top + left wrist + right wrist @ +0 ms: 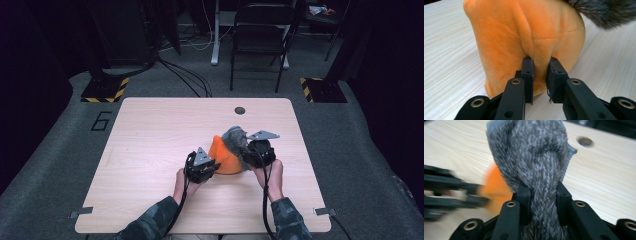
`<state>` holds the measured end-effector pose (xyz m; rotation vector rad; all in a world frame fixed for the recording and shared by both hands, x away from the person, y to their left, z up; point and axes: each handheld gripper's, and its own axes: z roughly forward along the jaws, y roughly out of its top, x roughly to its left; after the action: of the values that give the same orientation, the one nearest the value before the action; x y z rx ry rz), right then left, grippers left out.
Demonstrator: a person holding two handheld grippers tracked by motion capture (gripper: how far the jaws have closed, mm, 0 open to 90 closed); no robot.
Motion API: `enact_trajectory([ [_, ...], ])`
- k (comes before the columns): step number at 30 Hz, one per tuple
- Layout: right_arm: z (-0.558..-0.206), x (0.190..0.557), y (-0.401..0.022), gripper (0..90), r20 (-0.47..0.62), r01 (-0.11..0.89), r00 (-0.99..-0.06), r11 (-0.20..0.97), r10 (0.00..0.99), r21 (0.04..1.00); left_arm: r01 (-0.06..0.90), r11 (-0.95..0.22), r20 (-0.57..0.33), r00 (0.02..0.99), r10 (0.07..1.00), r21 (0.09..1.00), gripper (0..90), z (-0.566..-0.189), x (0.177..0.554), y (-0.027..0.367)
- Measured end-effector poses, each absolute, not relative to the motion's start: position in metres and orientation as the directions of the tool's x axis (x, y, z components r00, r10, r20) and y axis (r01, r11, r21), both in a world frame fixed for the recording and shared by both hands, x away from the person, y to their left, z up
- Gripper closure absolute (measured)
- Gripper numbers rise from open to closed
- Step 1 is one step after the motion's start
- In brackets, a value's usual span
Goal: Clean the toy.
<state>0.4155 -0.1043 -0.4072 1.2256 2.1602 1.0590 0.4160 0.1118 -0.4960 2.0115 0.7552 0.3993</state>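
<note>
An orange plush piece (225,156) rests on the wooden table (150,145), right of centre near the front. My left gripper (214,165) pinches a fold of this orange plush (524,32); in the left gripper view the jaws (540,75) squeeze the fabric between them. A grey furry piece (236,137) rises above the orange one. My right gripper (247,150) is shut on that grey fur (536,152), with a bunch of it clamped between the jaws (543,195). The orange plush (495,186) shows blurred behind it.
A round cable hole (240,110) sits near the table's far edge. A black folding chair (260,35) stands on the grey floor beyond the table. Yellow-black striped bases (105,90) flank the far corners. Cables run from both grippers toward the front edge.
</note>
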Motion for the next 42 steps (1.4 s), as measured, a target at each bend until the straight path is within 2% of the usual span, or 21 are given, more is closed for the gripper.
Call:
enact_trajectory([
  [4,-0.403,0.408,-0.085,71.5,-0.036,0.484,-0.562,0.364,0.826,0.796,0.357,-0.381,-0.026,0.758,0.651,0.853,77.1,-0.496,0.415,0.111],
  [10,-0.434,0.416,-0.08,71.4,-0.119,0.53,-0.514,0.424,0.849,0.735,0.343,-0.403,-0.006,0.767,0.641,0.849,77.1,-0.496,0.416,0.11],
  [18,-0.439,0.424,-0.102,71.2,-0.063,0.588,-0.476,0.371,0.877,0.719,0.341,-0.401,-0.006,0.768,0.64,0.85,77.0,-0.496,0.416,0.111],
  [24,-0.447,0.43,-0.116,71.1,-0.062,0.614,-0.439,0.35,0.896,0.707,0.345,-0.397,-0.011,0.767,0.642,0.851,77.0,-0.497,0.416,0.111],
  [34,-0.476,0.442,-0.14,71.1,-0.038,0.709,-0.366,0.305,0.93,0.636,0.349,-0.393,-0.015,0.763,0.647,0.851,76.8,-0.497,0.417,0.113],
  [38,-0.464,0.44,-0.145,71.4,-0.02,0.702,-0.351,0.277,0.936,0.656,0.354,-0.386,-0.019,0.757,0.653,0.852,76.5,-0.497,0.419,0.115],
  [42,-0.435,0.433,-0.145,71.5,0.008,0.636,-0.384,0.258,0.923,0.727,0.354,-0.384,-0.016,0.753,0.658,0.853,76.3,-0.498,0.42,0.115],
])
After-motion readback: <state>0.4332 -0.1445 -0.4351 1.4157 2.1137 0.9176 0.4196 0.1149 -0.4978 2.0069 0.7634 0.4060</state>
